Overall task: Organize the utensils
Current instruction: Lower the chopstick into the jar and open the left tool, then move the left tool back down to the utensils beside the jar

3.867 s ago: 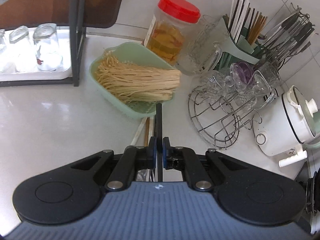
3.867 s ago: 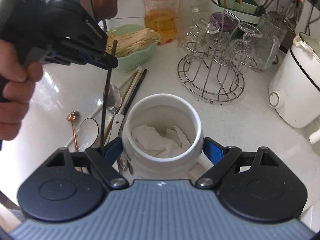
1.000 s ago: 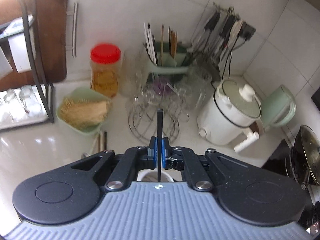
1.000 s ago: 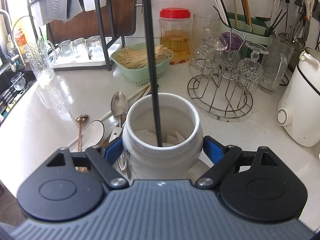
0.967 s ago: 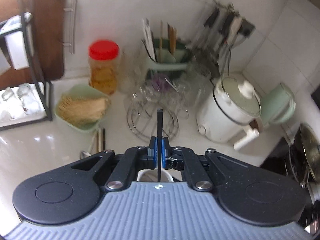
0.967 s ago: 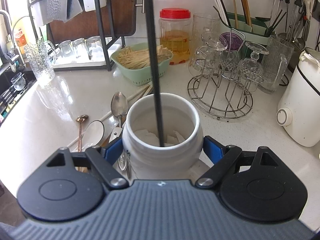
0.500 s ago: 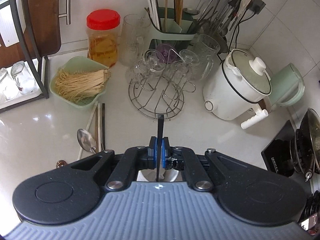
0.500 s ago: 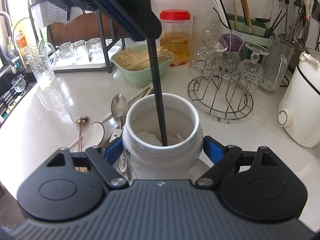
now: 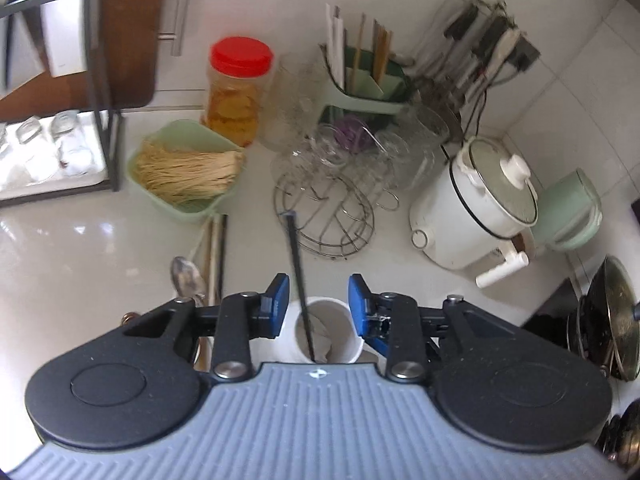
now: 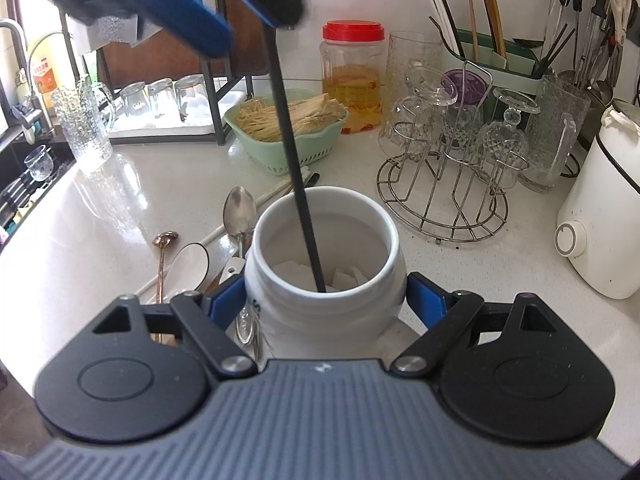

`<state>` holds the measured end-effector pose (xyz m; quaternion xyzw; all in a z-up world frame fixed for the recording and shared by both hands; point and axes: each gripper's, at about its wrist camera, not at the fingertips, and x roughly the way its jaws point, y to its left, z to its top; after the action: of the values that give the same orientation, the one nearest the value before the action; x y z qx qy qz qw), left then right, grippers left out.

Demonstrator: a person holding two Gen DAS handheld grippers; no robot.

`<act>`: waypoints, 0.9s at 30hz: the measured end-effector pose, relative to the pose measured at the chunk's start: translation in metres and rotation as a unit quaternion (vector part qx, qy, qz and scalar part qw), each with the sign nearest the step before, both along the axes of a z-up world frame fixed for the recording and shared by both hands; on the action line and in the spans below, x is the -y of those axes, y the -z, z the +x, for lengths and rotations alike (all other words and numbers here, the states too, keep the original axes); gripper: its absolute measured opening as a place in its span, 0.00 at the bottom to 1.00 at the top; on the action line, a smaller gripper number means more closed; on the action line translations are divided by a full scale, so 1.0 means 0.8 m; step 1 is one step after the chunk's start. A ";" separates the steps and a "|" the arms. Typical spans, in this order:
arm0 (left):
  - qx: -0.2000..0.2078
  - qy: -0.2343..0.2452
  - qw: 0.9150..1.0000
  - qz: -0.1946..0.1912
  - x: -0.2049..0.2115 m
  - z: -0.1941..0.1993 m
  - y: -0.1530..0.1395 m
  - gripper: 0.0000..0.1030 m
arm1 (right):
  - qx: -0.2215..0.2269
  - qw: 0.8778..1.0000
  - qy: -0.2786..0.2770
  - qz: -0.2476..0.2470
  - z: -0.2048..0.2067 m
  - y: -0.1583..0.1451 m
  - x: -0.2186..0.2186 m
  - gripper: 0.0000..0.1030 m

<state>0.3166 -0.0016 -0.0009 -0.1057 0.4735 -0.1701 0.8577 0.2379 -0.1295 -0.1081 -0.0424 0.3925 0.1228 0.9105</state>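
Ok so here's where I'm at: my right gripper has its blue pads clamped on either side of the white ceramic jar, which sits on the pale countertop with some crumpled white paper in the bottom. The black chopstick is standing in that jar, lower tip down on the paper, and the shaft leans against the jar's rim on the side nearest the green basket. My left gripper is right above the jar with its jaws opening; the stick's upper part rises up between the two blue pads, but neither pad is pressing on it, so it's loose in the jar as far as I can see. In the right wrist view the left gripper is just a blurry blue and black shape at the top, near the stick's upper end. Left of the jar there's more stuff lying flat on the counter: a metal spoon, a white ceramic spoon, a small copper-coloured spoon and a few more chopsticks pointing toward the green basket of noodles. Wire glass rack is off to the jar's right, well clear of it.
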 end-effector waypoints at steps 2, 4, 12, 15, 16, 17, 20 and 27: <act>0.006 -0.015 1.000 -0.006 -0.015 -0.010 -0.002 0.36 | 0.000 1.000 -0.001 -0.002 0.000 0.000 -0.001 0.86; 0.012 -0.032 0.999 -0.009 -0.030 -0.020 -0.003 0.36 | 0.000 1.000 -0.002 -0.002 0.000 0.000 -0.001 0.86; 0.000 -0.101 0.995 -0.011 -0.085 -0.050 0.018 0.36 | -0.003 1.000 -0.003 -0.006 0.002 0.000 -0.002 0.86; -0.014 -0.119 0.993 -0.011 -0.098 -0.058 0.032 0.36 | -0.006 1.000 0.001 -0.008 0.002 -0.001 -0.004 0.86; -0.018 -0.123 0.992 -0.013 -0.102 -0.060 0.037 0.36 | -0.006 1.000 0.002 -0.009 0.002 -0.001 -0.004 0.86; -0.022 -0.127 0.992 -0.015 -0.105 -0.062 0.042 0.36 | -0.006 1.000 0.003 -0.008 0.002 -0.001 -0.004 0.86; -0.031 -0.137 0.990 -0.020 -0.114 -0.069 0.056 0.36 | -0.007 1.000 0.007 -0.008 0.002 0.000 -0.005 0.86; -0.040 -0.143 0.988 0.031 -0.124 -0.073 0.079 0.36 | -0.011 1.000 0.017 -0.014 0.002 -0.001 -0.009 0.86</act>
<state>0.2586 0.0975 -0.0644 -0.1526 0.4927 -0.0267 0.8563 0.2395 -0.1223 -0.1070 -0.0466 0.4050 0.1022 0.9074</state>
